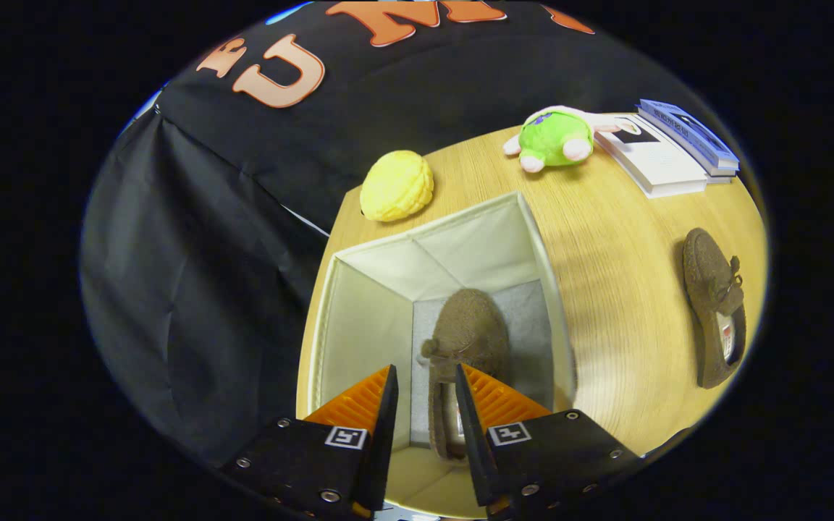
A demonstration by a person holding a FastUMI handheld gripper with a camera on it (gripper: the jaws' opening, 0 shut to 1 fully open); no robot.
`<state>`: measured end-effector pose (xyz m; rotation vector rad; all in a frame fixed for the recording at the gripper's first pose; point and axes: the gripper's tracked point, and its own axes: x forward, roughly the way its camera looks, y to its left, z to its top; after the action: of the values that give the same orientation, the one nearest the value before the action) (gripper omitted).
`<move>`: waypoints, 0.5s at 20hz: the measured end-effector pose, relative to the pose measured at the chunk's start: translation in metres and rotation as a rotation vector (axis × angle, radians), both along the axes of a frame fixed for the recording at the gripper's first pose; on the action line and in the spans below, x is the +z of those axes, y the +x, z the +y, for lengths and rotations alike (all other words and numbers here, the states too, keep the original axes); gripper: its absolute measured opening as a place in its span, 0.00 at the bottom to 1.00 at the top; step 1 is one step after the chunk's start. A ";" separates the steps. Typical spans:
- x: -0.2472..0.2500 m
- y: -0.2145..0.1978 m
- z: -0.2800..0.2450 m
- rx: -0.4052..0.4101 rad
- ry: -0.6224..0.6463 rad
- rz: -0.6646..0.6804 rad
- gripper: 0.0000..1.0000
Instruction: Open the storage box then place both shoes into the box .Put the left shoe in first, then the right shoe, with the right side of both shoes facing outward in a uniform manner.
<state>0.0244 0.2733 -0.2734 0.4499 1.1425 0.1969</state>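
Gripper: we see the gripper [424, 380] above the open storage box [359, 318], fingers parted and grasping nothing; there is a gap between the fingertips, and the shoe in the box shows through it.
Shoe in box: one brown shoe [464, 340] lies on the grey floor of the box, toe toward 12 o'clock, opening toward the fingers, nearer the box wall at 3 o'clock.
Shoe on table: a second brown shoe [714, 304] rests on the wooden table [620, 289] at about 3 o'clock from the box, well apart from it, close to the table edge there.
Open room: we find bare tabletop between the box and the outer shoe; inside the box, free floor lies on the 9 o'clock side of the shoe.
Edges: the box stands near the table edge at 9 o'clock, with black cloth beyond it.
Counts: two shoes, one box, one yellow plush [397, 186] at 12 o'clock, one green plush toy [553, 139] at 1 o'clock, a stack of books [667, 155] at 2 o'clock; we cannot count them surely.
Writing: insole labels and book covers are too small for us to read.
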 end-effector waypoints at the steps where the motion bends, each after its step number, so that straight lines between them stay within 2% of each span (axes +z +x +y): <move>1: 0.011 0.001 -0.011 0.008 -0.005 -0.029 0.51; 6: 0.047 -0.003 -0.084 0.038 -0.074 -0.170 0.81; 8: 0.052 -0.007 -0.116 0.043 -0.135 -0.216 0.89; 10: 0.049 -0.013 -0.148 0.060 -0.201 -0.247 0.91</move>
<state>0.0111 0.1248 -0.2241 0.2064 0.9229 0.1827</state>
